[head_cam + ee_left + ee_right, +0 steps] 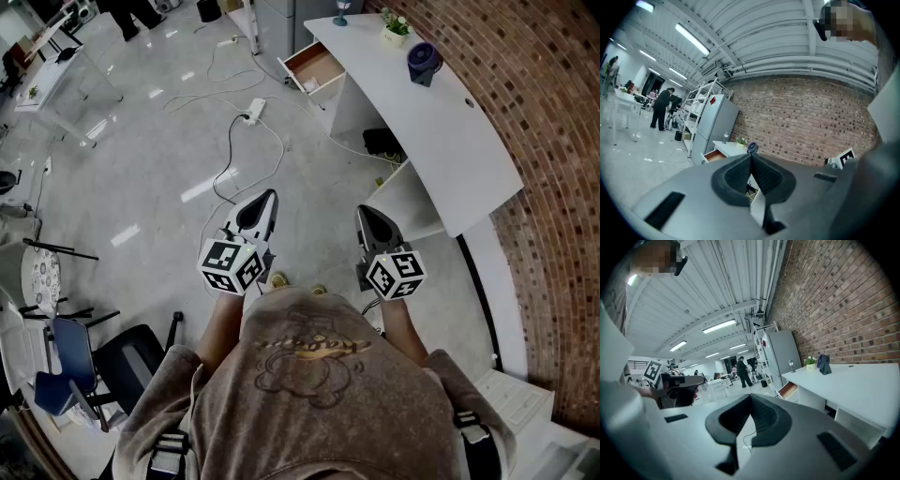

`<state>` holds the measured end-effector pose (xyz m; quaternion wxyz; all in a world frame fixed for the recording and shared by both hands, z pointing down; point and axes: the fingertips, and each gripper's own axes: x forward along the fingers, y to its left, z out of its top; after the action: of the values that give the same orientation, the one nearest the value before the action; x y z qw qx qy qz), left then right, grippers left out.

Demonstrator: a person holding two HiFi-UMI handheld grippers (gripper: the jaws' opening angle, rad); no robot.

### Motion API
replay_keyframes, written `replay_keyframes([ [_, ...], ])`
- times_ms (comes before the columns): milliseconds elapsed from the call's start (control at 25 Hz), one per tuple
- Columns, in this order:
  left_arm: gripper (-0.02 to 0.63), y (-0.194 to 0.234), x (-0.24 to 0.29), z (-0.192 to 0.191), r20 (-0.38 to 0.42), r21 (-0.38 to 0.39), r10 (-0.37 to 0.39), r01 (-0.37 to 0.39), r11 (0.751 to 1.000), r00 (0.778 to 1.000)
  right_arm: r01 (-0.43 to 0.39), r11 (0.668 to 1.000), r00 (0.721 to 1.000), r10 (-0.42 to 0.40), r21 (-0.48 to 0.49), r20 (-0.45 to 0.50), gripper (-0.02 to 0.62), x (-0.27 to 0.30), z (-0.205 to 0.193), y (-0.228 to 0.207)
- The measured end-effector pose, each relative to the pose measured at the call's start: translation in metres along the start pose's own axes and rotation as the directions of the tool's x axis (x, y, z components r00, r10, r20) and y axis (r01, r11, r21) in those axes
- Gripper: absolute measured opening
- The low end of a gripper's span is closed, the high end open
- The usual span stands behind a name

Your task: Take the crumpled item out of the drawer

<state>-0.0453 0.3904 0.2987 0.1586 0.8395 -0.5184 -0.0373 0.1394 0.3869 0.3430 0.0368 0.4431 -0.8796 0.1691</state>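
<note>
The drawer (314,67) stands pulled open at the far end of the white tabletop (450,141), straight ahead of both hand-held grippers and well apart from them, with a stretch of bare floor (169,159) to cross first. The crumpled item should be inside it, but from here only the drawer's brown inside shows, too small to tell what lies in it.

Seen from the head, the drawer sits roughly between the lines of the two tools, so neither is plainly nearer. The tabletop runs along the outer side of the right hand-held gripper (366,214), which makes that one the likelier to reach in along its edge. The drawer's long axis runs out from the tabletop's front toward the open floor, which lies ahead of the left hand-held gripper (267,199).

In the left gripper view the drawer appears a little left of the jaws' line; in the right gripper view it appears a little right of it.

Both tools point nearly level, a touch downward. Each has its jaws closed tip to tip, with nothing between them and touching nothing. They will have to open before any grasp.
</note>
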Motion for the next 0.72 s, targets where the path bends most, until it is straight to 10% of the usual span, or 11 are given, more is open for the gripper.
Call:
replay_keyframes([
  [720,0.008,0.018,0.014,0.011,-0.006,0.010,-0.051,0.051,0.999,0.999,0.017,1.000,1.000,-0.017,-0.011,0.009,-0.003,0.023,0.008,0.004],
])
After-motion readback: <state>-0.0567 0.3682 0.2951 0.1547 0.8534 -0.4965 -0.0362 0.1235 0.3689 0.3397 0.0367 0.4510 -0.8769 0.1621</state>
